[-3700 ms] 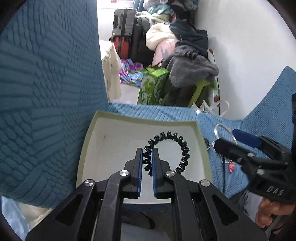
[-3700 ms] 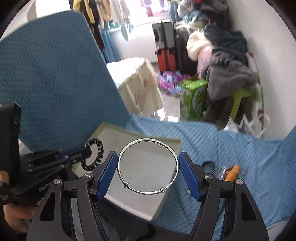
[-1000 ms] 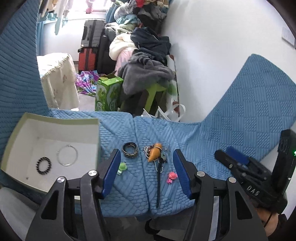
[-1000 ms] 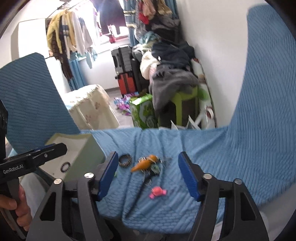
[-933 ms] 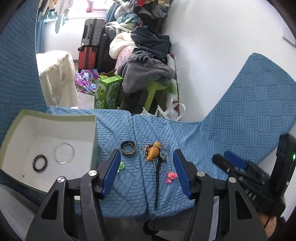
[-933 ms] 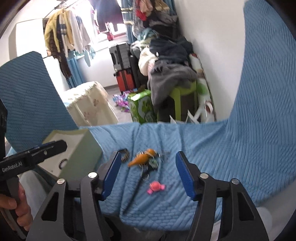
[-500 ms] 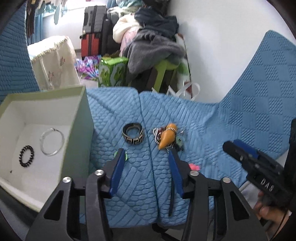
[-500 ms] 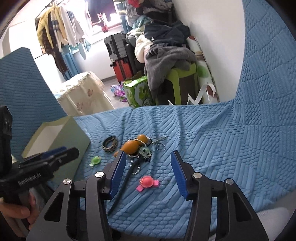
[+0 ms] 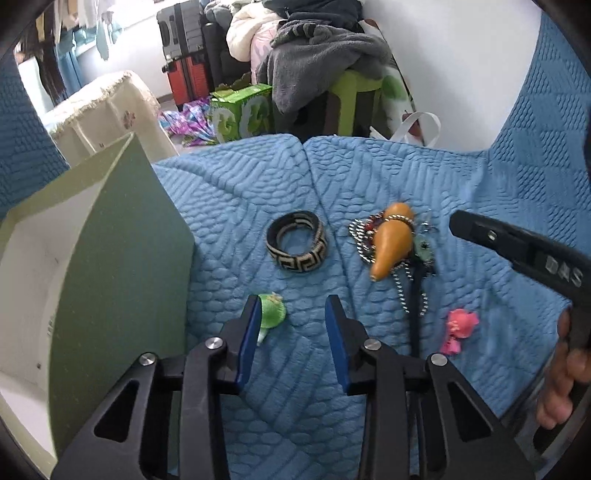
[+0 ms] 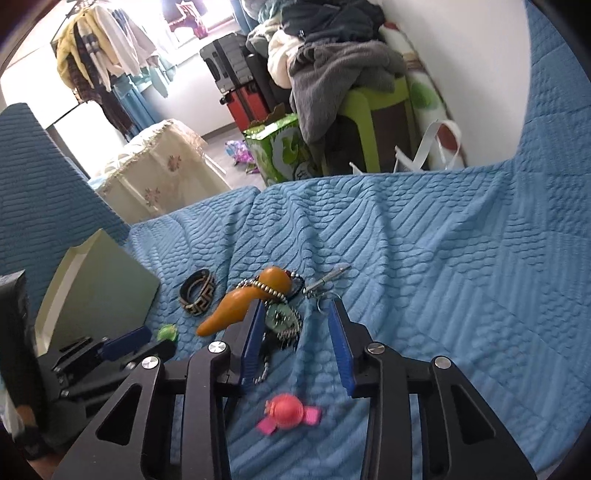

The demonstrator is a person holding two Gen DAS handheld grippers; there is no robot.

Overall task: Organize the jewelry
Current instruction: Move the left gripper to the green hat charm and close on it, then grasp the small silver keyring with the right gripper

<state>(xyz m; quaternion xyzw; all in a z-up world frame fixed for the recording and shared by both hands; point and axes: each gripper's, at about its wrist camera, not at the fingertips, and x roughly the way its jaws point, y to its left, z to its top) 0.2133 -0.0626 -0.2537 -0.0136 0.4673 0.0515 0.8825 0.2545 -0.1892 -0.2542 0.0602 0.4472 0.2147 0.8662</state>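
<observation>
On the blue blanket, the box hides its inside. The left gripper and right gripper are open, holding nothing.

- Both views are lit by bright daylight; the window at the back is blown out to white.
- Soft shadows are cast on the blue blanket.
- Straight lines are bent near the edges, and dark corners are seen.
- The pink clip is rendered slightly blurred.
</observation>
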